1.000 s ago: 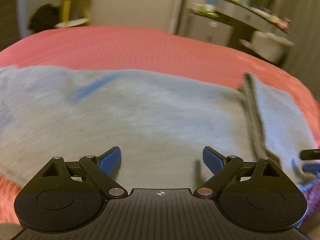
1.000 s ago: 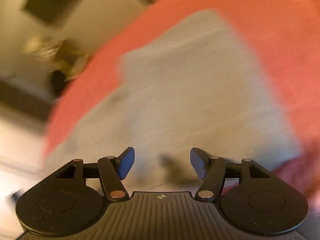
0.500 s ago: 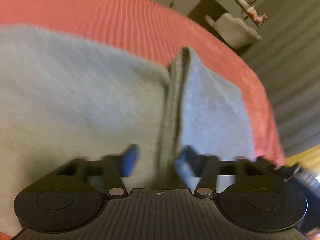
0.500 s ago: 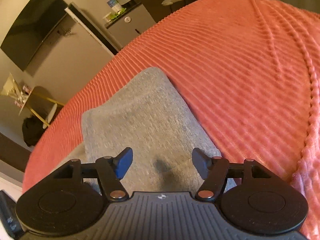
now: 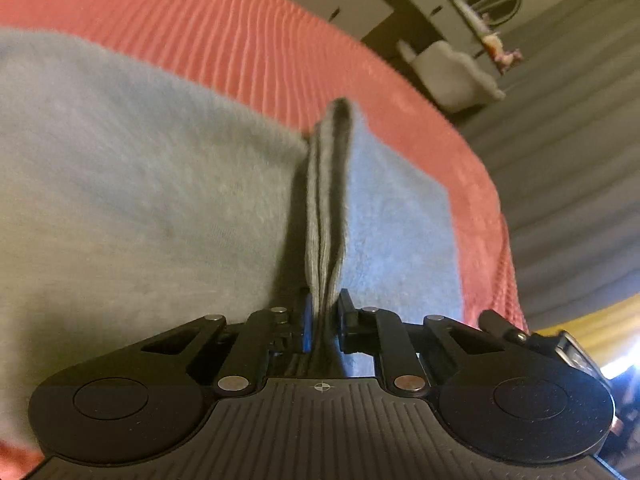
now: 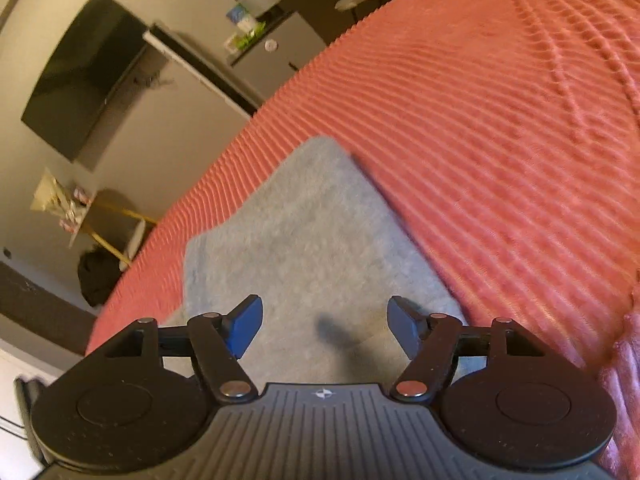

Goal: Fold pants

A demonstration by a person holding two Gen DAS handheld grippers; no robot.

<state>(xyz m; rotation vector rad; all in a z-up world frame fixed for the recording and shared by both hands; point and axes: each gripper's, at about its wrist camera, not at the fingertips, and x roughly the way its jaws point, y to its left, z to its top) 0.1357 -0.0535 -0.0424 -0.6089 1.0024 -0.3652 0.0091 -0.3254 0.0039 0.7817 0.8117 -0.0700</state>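
Grey pants lie flat on a salmon ribbed bedspread. In the left wrist view my left gripper is shut on the pants' ribbed hem edge, which stands up in a ridge between the blue pads. In the right wrist view my right gripper is open and empty, low over a folded grey end of the pants that reaches toward the bedspread.
Beyond the bed's far edge stand grey cabinets and a pale chair. In the right wrist view a dark TV hangs on the wall above a small yellow-legged table. The bed edge drops off at right.
My left gripper moved right to the hem ridge and closed on it. My right gripper swung from over the broad fabric to the folded end and stayed open.
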